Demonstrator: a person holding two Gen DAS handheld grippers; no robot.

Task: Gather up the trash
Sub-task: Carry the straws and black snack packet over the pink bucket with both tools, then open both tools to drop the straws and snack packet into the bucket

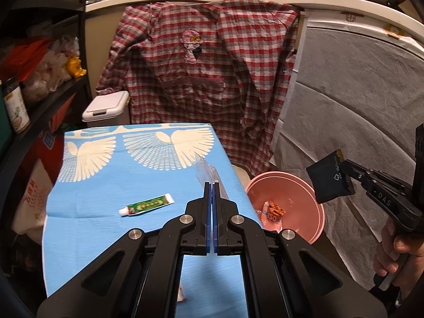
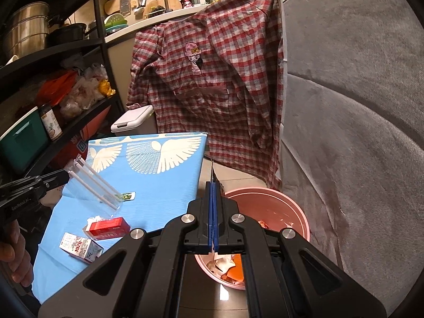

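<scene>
My left gripper (image 1: pixel 211 185) is shut on a clear plastic wrapper (image 1: pixel 205 171) with white straws in it, held above the blue table (image 1: pixel 106 212); the wrapper also shows in the right wrist view (image 2: pixel 92 185). My right gripper (image 2: pixel 213 185) is shut on a black packet (image 1: pixel 330 180), seen edge-on in its own view (image 2: pixel 212 173), and holds it above the pink bin (image 2: pixel 267 198). The bin holds wrappers (image 1: pixel 273 212). A green tube (image 1: pixel 147 205), a red box (image 2: pixel 108 228) and a white carton (image 2: pixel 80 246) lie on the table.
A checked shirt (image 1: pixel 206 79) hangs behind the table. A white lidded bin (image 1: pixel 106 108) stands at the table's far left corner. Black shelves (image 1: pixel 39 100) with bags and jars stand on the left. A grey cloth (image 2: pixel 357 132) covers the right side.
</scene>
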